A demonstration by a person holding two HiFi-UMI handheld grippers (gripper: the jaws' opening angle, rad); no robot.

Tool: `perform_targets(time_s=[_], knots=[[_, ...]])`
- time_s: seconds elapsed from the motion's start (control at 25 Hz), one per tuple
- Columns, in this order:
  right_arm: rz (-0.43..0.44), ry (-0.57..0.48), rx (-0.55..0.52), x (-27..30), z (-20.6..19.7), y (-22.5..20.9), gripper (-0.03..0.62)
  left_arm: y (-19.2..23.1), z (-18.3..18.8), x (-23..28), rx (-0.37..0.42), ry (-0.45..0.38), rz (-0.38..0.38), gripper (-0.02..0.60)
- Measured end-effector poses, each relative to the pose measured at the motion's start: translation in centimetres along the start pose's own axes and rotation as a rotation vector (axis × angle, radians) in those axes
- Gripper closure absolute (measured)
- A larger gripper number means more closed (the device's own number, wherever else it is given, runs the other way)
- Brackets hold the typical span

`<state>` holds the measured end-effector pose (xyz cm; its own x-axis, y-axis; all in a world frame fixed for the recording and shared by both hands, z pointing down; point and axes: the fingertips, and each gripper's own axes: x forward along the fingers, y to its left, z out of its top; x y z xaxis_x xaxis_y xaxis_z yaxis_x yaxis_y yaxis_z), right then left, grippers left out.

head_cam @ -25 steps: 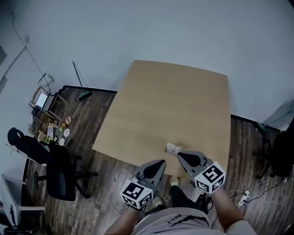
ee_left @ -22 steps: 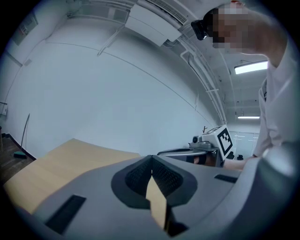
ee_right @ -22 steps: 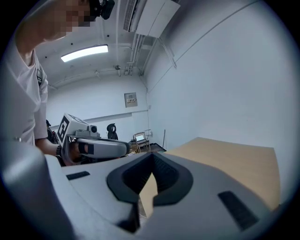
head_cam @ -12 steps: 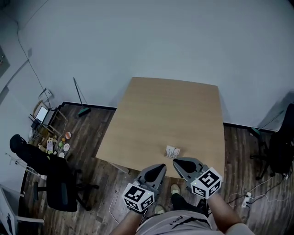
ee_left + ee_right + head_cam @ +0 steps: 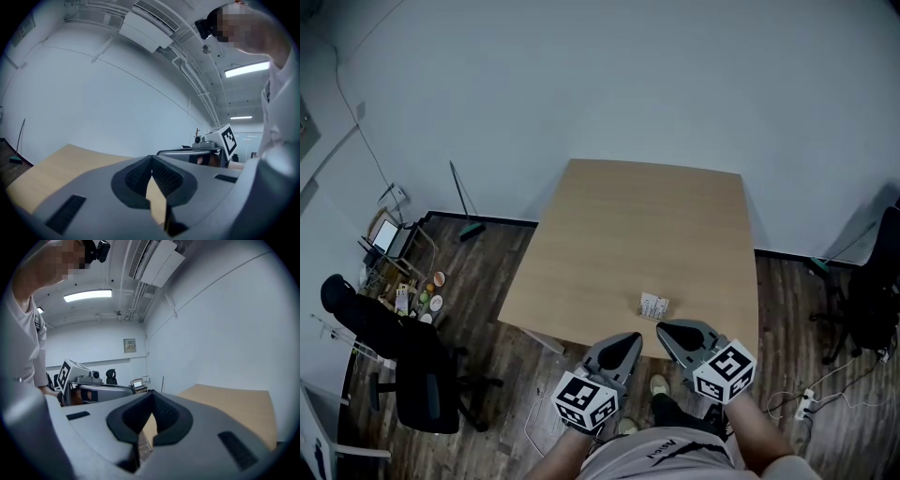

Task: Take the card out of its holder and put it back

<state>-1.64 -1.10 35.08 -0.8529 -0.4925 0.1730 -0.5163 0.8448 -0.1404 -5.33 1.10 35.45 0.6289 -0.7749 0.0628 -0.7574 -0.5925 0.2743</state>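
Note:
A small card in its holder lies near the front edge of the wooden table. My left gripper hovers at the table's front edge, below and left of the card, its jaws touching at the tips with nothing between them. My right gripper is just below the card, a short way off it, and its jaws are shut and hold nothing. In the left gripper view the left gripper points across the table. The right gripper does the same in its own view. The card is hidden in both gripper views.
A black office chair and a low shelf with small items stand on the dark floor to the left. A broom leans at the wall. Another dark chair and a power strip are at the right.
The head view tilted up between the first two frames, so the table sits lower in the picture. Both grippers keep their places below the card, and their jaws stay shut.

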Motion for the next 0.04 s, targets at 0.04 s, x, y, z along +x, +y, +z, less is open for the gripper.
perform_targets(time_s=[0.04], knots=[[0.001,-0.001,0.002,-0.09,-0.12,-0.04,0.582,-0.10,-0.06,0.05,0.000,0.000,-0.001,0.569]])
